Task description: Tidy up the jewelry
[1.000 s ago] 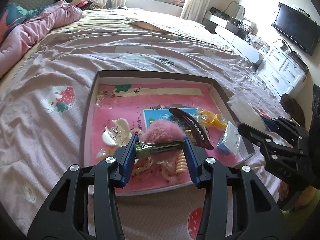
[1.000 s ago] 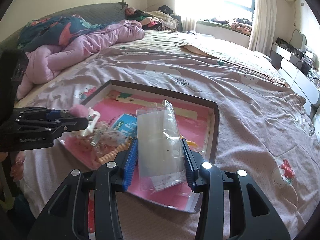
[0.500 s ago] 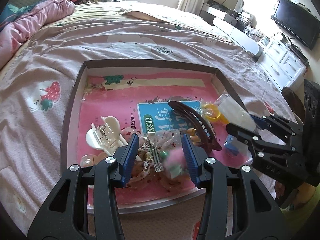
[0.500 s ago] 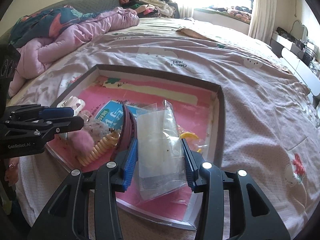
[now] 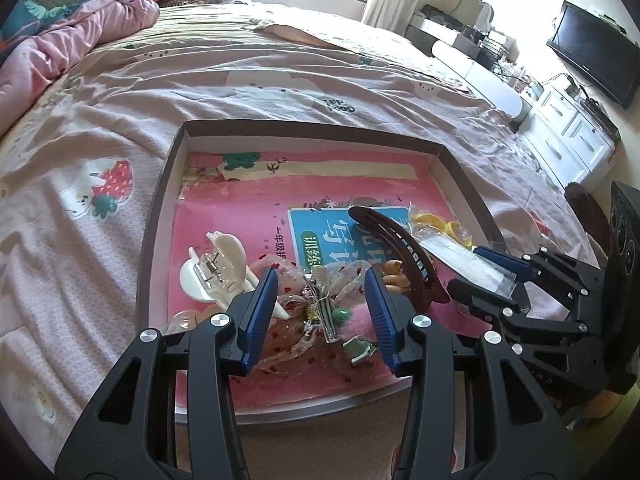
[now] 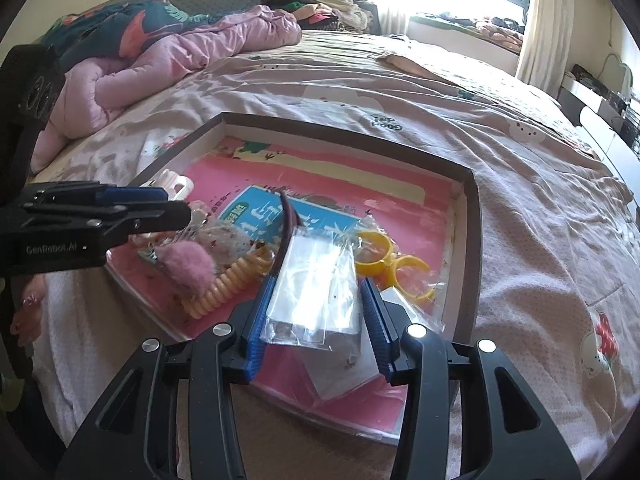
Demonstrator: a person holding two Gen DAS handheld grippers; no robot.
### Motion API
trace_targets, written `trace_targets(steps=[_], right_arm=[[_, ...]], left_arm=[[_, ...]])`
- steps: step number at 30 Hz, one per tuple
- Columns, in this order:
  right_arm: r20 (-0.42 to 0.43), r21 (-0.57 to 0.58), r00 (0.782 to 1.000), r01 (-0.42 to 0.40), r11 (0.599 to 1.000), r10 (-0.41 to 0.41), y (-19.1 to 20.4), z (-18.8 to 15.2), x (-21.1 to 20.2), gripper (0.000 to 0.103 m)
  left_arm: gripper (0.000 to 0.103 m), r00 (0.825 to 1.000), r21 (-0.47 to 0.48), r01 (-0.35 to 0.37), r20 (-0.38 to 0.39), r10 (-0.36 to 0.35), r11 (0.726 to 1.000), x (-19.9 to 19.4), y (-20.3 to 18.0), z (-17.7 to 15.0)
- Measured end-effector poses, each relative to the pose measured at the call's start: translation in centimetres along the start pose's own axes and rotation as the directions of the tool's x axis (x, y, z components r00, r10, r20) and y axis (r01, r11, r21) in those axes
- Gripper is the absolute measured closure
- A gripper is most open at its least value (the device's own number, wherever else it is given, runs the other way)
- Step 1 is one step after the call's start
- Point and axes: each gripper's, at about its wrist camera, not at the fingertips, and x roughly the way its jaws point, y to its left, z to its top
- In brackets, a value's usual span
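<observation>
**A:** Your bag (image 6: 316, 280) runs lengthwise along the right tongs (image 6: 316, 320). Its long axis points away from you toward the far wall of the tray (image 5: 312, 128), leaning a little left.

**B:** It's clear plastic and stands out past your fingertips, over the near right part of the tray. What's inside is too small to tell.

**A:** The tray sits on the bed (image 5: 280, 72), and a pink book (image 5: 328, 236) lines its floor. On it you've got a white claw (image 5: 216, 272) at the left. A dark clip (image 5: 400, 252) arches from far left to near right, and a coil tie (image 6: 224, 284) lies beside it. The yellow rings (image 6: 376, 256) lie in their own wrapper, just right of your bag.

**B:** The pom clip (image 6: 188, 264) lies in that heap too, on the coil tie and under your left tongs (image 5: 322, 314). I can't read which way its metal points.

**A:** Your right tongs are partly closed — the pads pinch the bag edge to edge.

**B:** Your left tongs stand partly apart and grip nothing. The heap shows in the gap. The pink fluff sits right by one pad — touching or not, I can't tell.
</observation>
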Motion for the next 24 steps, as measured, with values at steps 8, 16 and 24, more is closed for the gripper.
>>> trace_targets(steps=[8,16,24], right_arm=[[0.003,0.007,1.0,-0.003,1.0,0.003,0.0,-0.8,-1.3,0.058],[0.018,0.009,1.0,0.003,1.0,-0.003,0.0,-1.2,-2.7,0.052],[0.051,0.019,0.998,0.019,1.0,-0.02,0.1,-1.4,-4.6,0.039]], left_arm=[[0.06,1.0,-0.003,0.002,0.006,-0.002,1.0,-0.8,-0.1,-0.2],[0.057,1.0,-0.005,0.01,0.016,-0.01,1.0,-1.9,-0.3,-0.4],[0.041,0.999,-0.002,-0.001,0.04,0.001,1.0,-3.6,-0.6,-0.6]])
